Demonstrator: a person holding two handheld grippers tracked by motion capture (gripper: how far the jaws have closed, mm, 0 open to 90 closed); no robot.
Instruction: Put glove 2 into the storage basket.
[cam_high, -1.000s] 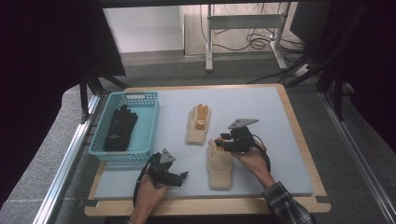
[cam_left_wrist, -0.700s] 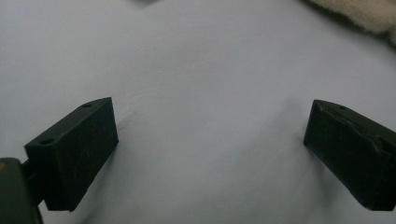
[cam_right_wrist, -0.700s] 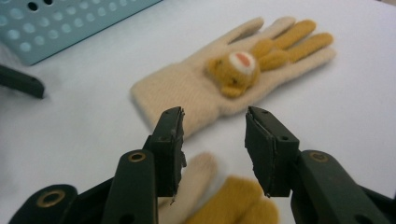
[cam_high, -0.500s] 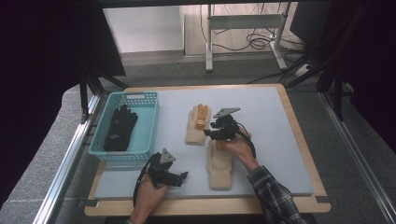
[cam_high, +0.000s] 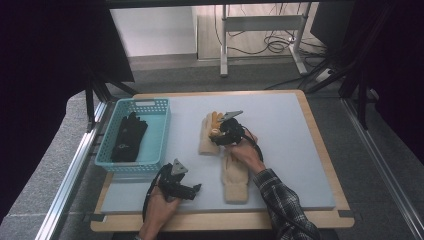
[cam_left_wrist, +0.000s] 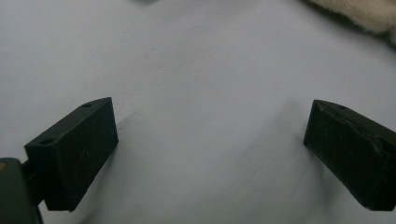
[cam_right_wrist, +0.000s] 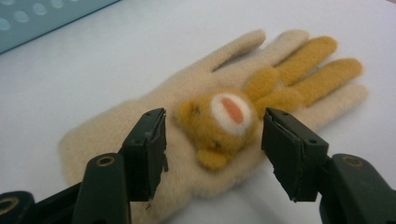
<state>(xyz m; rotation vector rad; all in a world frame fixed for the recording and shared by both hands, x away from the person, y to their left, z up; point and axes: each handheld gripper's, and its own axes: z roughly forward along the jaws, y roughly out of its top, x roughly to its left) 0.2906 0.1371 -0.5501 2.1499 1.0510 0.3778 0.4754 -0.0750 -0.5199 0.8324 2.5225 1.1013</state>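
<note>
The right gripper's (cam_right_wrist: 212, 154) jaws, just opening, straddle the bear glove (cam_right_wrist: 219, 116) unclamped.

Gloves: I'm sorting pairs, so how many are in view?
3. A black glove in the teal basket, a bear-faced beige glove mid-table, a plain beige glove nearer the person. The black may be two stacked.

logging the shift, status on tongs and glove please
Right tongs open, just been opening, straddling the bear patch on the cream knitted glove, pads not pressing. Left tongs open above bare table. Nothing in the way.
</note>
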